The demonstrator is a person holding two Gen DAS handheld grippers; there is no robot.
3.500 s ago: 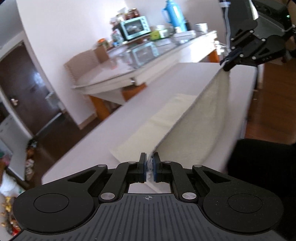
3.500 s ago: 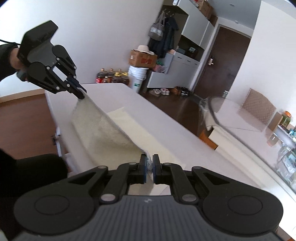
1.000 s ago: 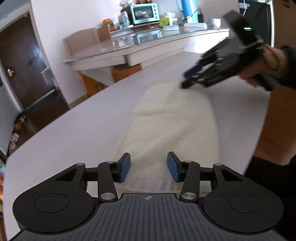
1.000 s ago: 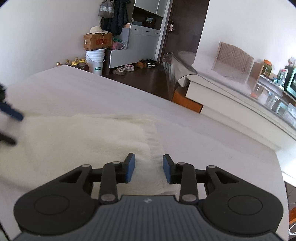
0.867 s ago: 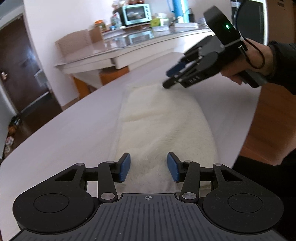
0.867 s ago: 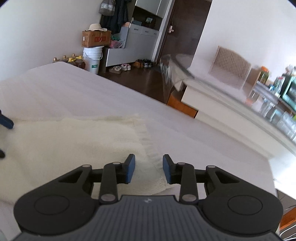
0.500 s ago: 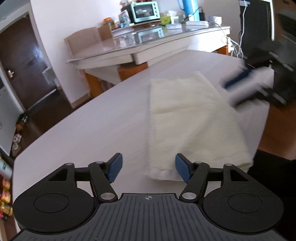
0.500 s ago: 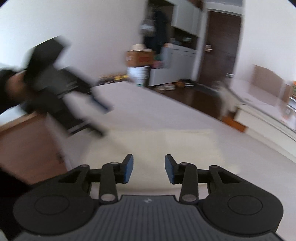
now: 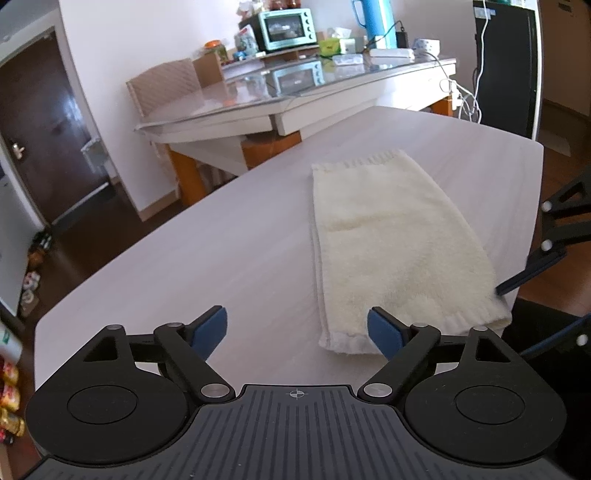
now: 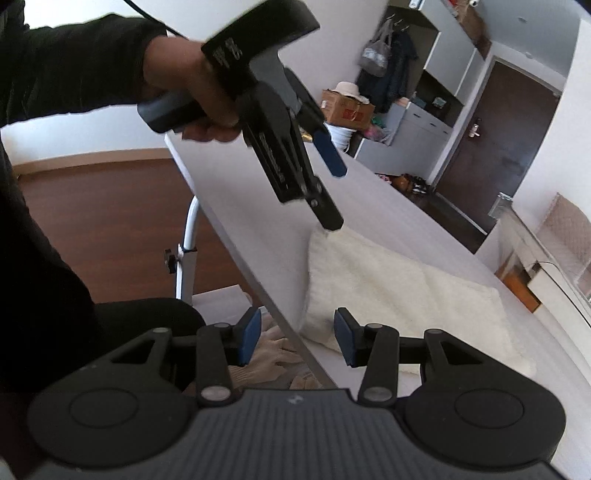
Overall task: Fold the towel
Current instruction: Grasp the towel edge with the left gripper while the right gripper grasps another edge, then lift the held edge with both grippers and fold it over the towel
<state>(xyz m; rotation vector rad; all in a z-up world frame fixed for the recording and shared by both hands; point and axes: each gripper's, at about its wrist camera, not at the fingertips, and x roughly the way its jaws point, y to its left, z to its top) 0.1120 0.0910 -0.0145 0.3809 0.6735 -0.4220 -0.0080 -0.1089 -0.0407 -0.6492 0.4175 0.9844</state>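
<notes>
- Left hand-held gripper [image 9: 297, 328]: jaws wide apart and just been opening, nothing between them, hovering over the pale surface [image 9: 229, 258] just left of the towel's near end.
- Right hand-held gripper [image 10: 297, 336]: jaws apart, just been opening a little, empty, at the surface's edge beside the towel.
- Towel [image 9: 391, 243]: cream, folded into a long strip, lying flat.
- Glass-topped table [image 9: 295, 96] beyond, carrying a teal oven [image 9: 286, 27].

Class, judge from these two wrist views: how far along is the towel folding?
Done: the towel lies doubled lengthwise, flat on the white table, layered edges showing at its near end. In hand: nothing; the left tongs, jaws just opening, and right tongs are both open and empty. Left: probably another fold across, since it is a long strip.
</notes>
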